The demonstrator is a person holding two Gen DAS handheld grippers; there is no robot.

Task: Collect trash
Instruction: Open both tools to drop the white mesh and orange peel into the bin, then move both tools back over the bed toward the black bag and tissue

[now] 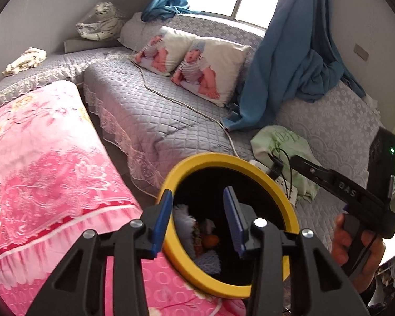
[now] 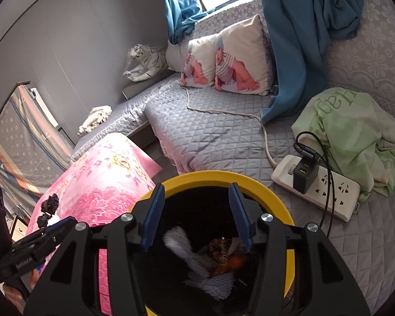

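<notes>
Over bin: right hand-held gripper [image 2: 196,217] hovering spread, empty
Left hand-held gripper [image 1: 197,217]: spread too
Trash [image 2: 197,260]: looking light, soft; pinch anywhere
Bin [image 2: 271,192]: yellow rim

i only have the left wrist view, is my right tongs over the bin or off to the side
Observer: Over it. In the right wrist view the right tongs sit open above the yellow-rimmed bin, nothing between the fingers.
Operator: whats in the bin, i only see a bit
Observer: A white foam net and brownish and orange scraps lie at the bottom.
Operator: any trash left near my left tongs
Observer: Small black clumps lie on the pink blanket, just beyond the left tongs; your view misses them.
Operator: anything close to the bin
Observer: A white power strip with a black charger plugged in lies on the grey sofa beside it.
</notes>
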